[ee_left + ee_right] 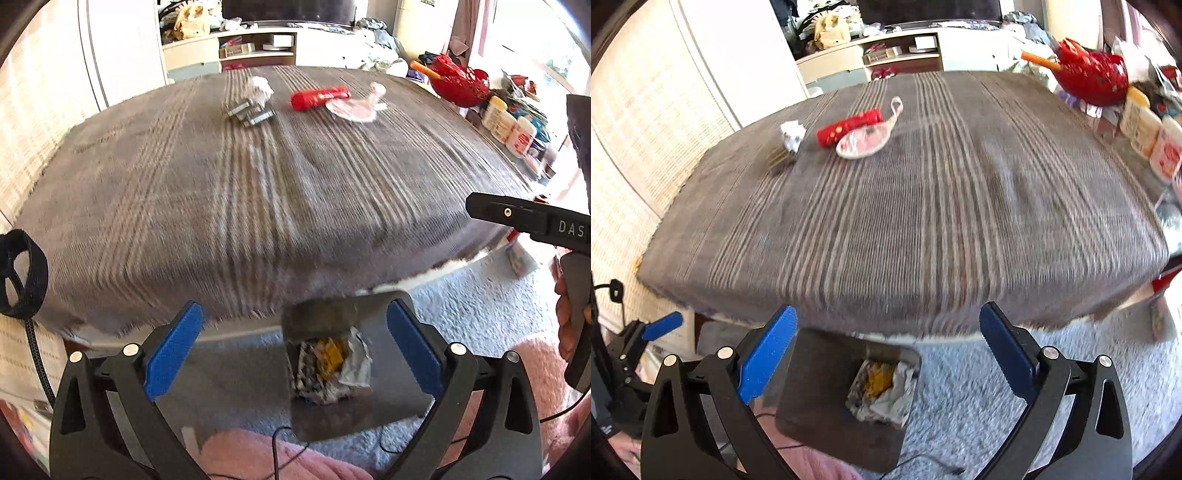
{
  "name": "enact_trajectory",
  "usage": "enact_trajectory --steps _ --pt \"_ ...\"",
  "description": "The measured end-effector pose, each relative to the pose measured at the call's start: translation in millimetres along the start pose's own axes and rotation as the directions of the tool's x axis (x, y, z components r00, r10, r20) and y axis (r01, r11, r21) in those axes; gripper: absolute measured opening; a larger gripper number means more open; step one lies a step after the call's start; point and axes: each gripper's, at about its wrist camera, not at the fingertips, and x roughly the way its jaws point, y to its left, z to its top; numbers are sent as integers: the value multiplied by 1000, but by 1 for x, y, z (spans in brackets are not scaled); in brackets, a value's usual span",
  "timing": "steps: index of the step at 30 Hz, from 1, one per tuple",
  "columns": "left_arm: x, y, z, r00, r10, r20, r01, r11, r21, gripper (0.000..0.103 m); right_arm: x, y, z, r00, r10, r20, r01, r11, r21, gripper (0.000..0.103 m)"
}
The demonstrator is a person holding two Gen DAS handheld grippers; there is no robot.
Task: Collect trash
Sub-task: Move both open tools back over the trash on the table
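Left wrist view blurred — bin [332, 369] rim cut by right claw finger [413, 347].

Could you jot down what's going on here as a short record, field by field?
Table: covered by a striped grey cloth
Left on table: crumpled paper, red wrapper, pink-and-white packet
Bin: on the floor by the table's near edge, already holding crumpled trash
Left gripper: open, empty, above the bin
Right gripper: open, empty, above the bin
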Motion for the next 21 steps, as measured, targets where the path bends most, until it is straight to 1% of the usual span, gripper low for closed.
enact_trajectory --steps 3,8,13,16,17,19,21 --pt "5 7 19 1000 9 10 -9 1000 -2 95 11 4 21 1000 -5 9 5 1000 -10 99" --pt "19 22 52 1000 12 29 -12 1000 -11 95 29 3 56 1000 7 20 -7 1000 5 99" --pt "39 37 78 1000 14 27 -14 1000 -23 95 48 1 81 999 37 27 -38 998 44 99" --pt "49 44 90 1000 10 23 -9 1000 -26 95 64 5 94 999 49 18 -50 998 43 98" --pt "52 45 93 1000 10 22 -10 1000 -25 95 70 7 98 999 47 15 -47 998 35 96" --pt "58 47 99 1000 14 20 -13 1000 -19 95 79 11 103 999 39 9 -39 999 22 88" --pt "65 49 107 1000 19 16 -19 1000 -12 95 91 13 109 999 44 -8 -43 999 22 87"
